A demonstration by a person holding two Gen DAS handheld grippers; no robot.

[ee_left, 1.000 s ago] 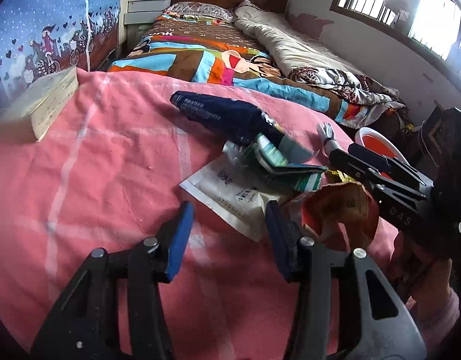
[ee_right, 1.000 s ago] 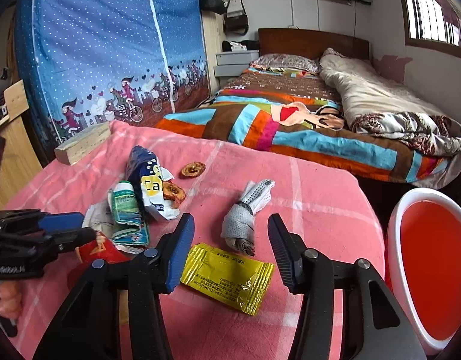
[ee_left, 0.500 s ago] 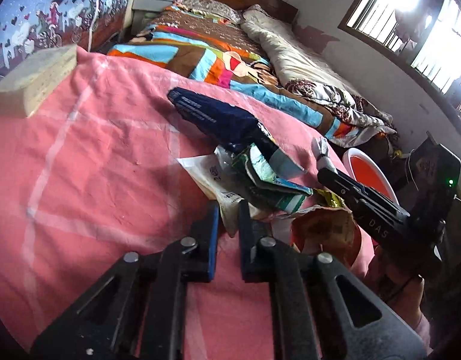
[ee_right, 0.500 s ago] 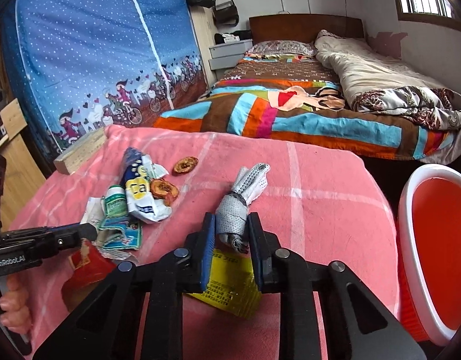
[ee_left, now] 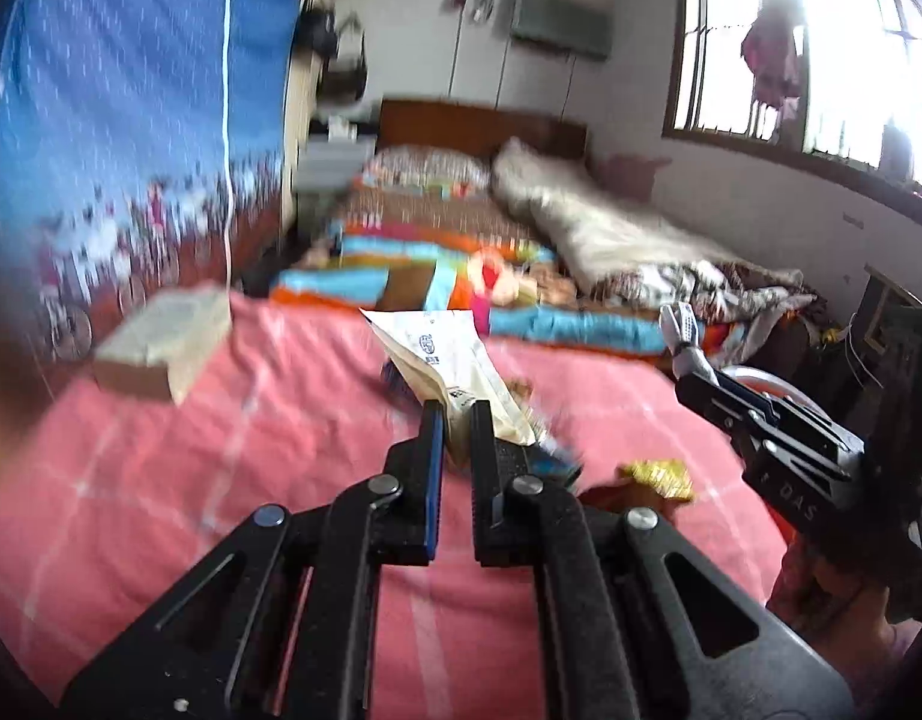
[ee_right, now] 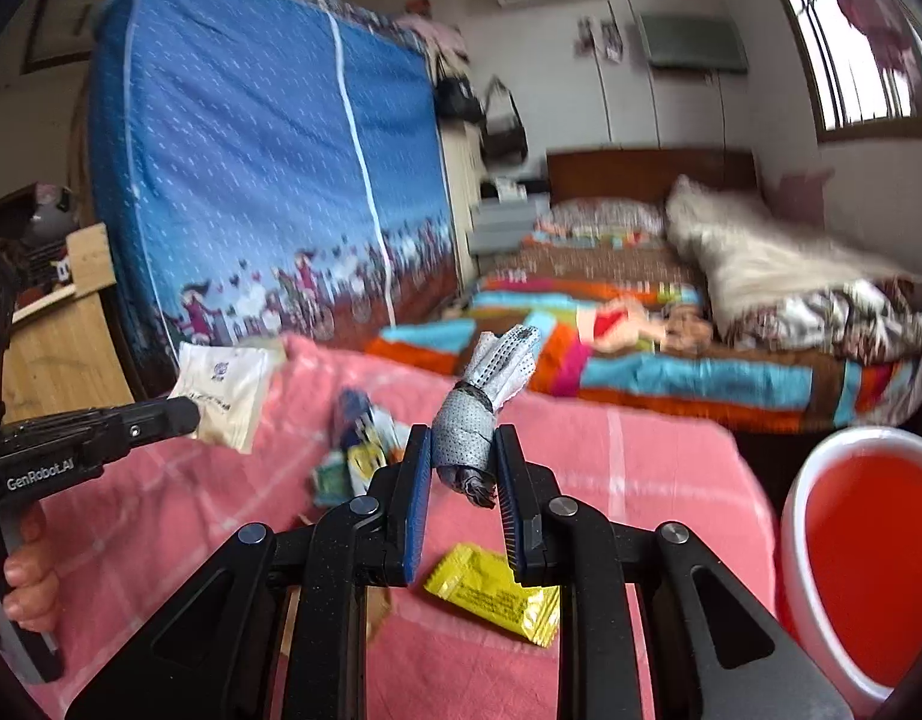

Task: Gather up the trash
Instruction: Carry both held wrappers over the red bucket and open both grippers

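My left gripper is shut on the lower corner of a white paper packet, which hangs above the pink cloth. In the right wrist view this left gripper shows at the left with the white packet. My right gripper is shut on a rolled grey glove, which sticks up out of the jaws. A yellow wrapper lies on the cloth under it. Several blue and green wrappers lie further left. A red basin stands at the right.
A wooden block lies at the cloth's far left edge. A bed with a striped quilt stands behind, and a blue cartoon-print cover rises at the left. A person's hand holds the left gripper's handle.
Both grippers shut and rose. The left took the white packet off the cloth. The right closed on the grey glove and lifted it clear of the yellow wrapper.
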